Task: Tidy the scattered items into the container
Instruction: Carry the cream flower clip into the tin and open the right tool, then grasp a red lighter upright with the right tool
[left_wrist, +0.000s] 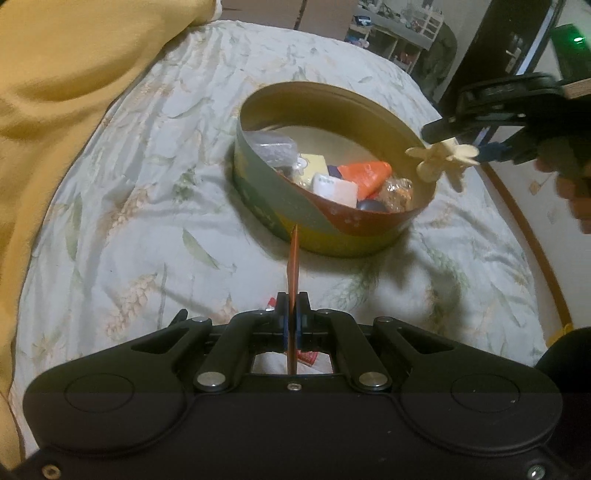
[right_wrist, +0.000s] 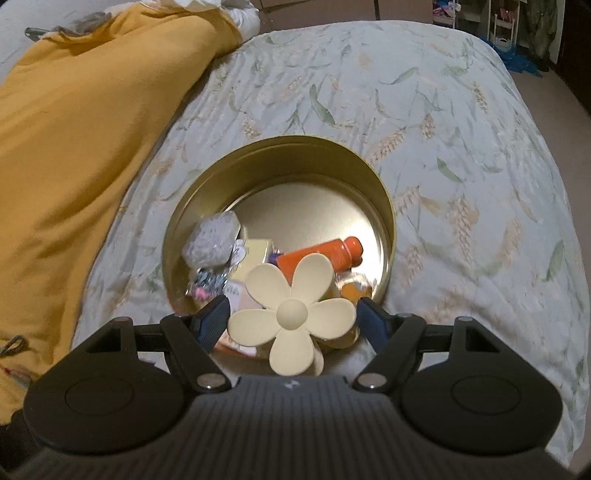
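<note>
Right now you are gripping a cream flower-shaped hair claw (right_wrist: 291, 314) with your right gripper (right_wrist: 291, 317); its blue pads (right_wrist: 212, 321) are standing fairly wide apart and pressing on the clip's two sides, so the flower is sitting squarely between the jaws, its petals facing the camera. In the left wrist view the same clip (left_wrist: 441, 158) is hanging at the near right rim of the round tin (left_wrist: 280, 206), just over its edge, with your hand (left_wrist: 569, 177) showing behind the gripper.

Your left gripper (left_wrist: 293, 314) is clamping fully down on a thin orange sachet (left_wrist: 293, 273), seen edge-on and sticking straight out past the fingertips toward the tin, short of its painted wall.

Inside the gold-lined tin (right_wrist: 207, 192) an orange tube (right_wrist: 325, 254), a clear bag of grey pieces (right_wrist: 212, 240), a pale yellow block (right_wrist: 256, 247) and other small packets are lying together. The tin is resting on a leaf-patterned bedsheet (right_wrist: 443, 129), with a mustard blanket (right_wrist: 74, 147) bunched along its left.
</note>
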